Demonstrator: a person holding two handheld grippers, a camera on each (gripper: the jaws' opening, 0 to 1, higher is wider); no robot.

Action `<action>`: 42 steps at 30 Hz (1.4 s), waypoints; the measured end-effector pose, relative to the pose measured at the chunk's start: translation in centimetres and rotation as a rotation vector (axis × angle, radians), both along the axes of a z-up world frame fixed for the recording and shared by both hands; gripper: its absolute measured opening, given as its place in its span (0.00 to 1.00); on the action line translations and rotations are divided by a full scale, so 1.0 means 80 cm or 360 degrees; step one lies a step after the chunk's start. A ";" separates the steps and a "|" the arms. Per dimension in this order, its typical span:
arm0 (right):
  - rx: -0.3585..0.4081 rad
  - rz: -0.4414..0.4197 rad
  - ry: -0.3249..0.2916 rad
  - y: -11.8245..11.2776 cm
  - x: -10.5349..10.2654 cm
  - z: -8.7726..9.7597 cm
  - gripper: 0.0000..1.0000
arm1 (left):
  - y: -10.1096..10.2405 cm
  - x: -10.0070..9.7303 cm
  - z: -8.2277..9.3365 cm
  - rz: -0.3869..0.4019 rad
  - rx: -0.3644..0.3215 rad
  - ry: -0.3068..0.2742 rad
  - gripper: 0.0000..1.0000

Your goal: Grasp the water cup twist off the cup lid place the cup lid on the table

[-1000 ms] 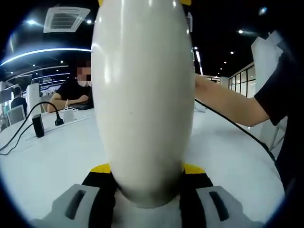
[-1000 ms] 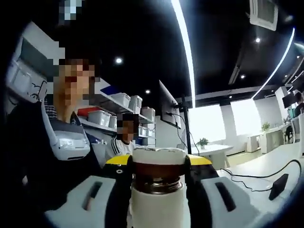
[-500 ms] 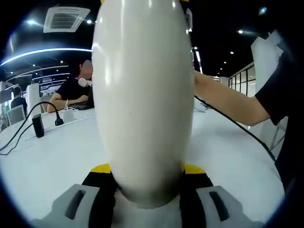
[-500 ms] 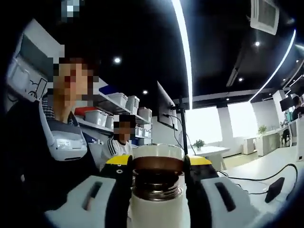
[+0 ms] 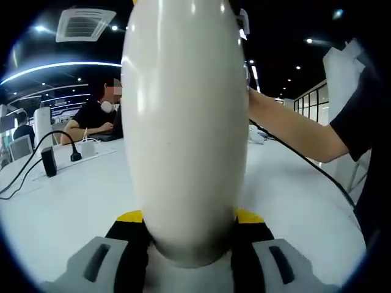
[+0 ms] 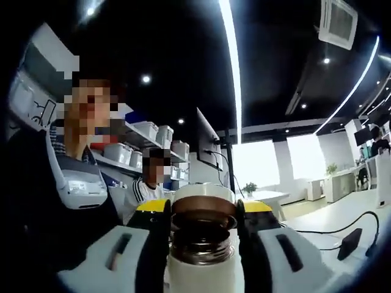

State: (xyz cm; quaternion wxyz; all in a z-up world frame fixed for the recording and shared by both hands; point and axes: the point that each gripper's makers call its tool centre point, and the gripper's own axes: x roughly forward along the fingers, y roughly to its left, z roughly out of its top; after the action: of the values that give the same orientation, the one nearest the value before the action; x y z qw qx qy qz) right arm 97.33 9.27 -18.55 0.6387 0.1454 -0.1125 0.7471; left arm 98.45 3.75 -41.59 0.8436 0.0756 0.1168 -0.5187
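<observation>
White water cup (image 5: pixel 186 128) clamped in left gripper (image 5: pixel 186 223) — right gripper (image 6: pixel 203 210) seemingly pinches cup lid (image 6: pixel 203 199), base hidden.

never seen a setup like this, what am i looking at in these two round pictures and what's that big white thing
No robot here: a person holds a two-jaw gripper in each hand, and a fisheye camera rides on each one, looking forward along its jaws. That is why both pictures are round.

In the left gripper view, the big white shape is the water cup, very close to the lens, clamped between the yellow-tipped jaws of the left gripper. Behind it lies a white table with a black cable and plug, and the person's arm reaches in from the right.

In the right gripper view, the right gripper grips the cup lid, which looks lifted just above the cup's metal threaded neck. Shelves with storage boxes and other people sit behind.
</observation>
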 end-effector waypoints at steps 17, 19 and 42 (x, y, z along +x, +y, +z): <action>0.0094 -0.0041 0.0037 -0.005 0.007 0.011 0.45 | -0.001 -0.001 0.000 -0.0009 0.0000 0.0001 0.53; 0.0105 -0.0041 0.0045 -0.006 0.008 0.010 0.45 | -0.001 -0.001 0.000 -0.0009 0.0000 0.0001 0.53; 0.0536 0.0003 0.0334 -0.047 0.030 0.028 0.44 | -0.002 0.002 -0.001 -0.0012 0.0000 0.0003 0.53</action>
State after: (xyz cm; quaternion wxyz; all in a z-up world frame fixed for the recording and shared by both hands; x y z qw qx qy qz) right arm 99.77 5.49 -16.33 0.6128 0.3274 -0.1686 0.6992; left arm 98.65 3.62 -41.68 0.8415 0.0754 0.1174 -0.5220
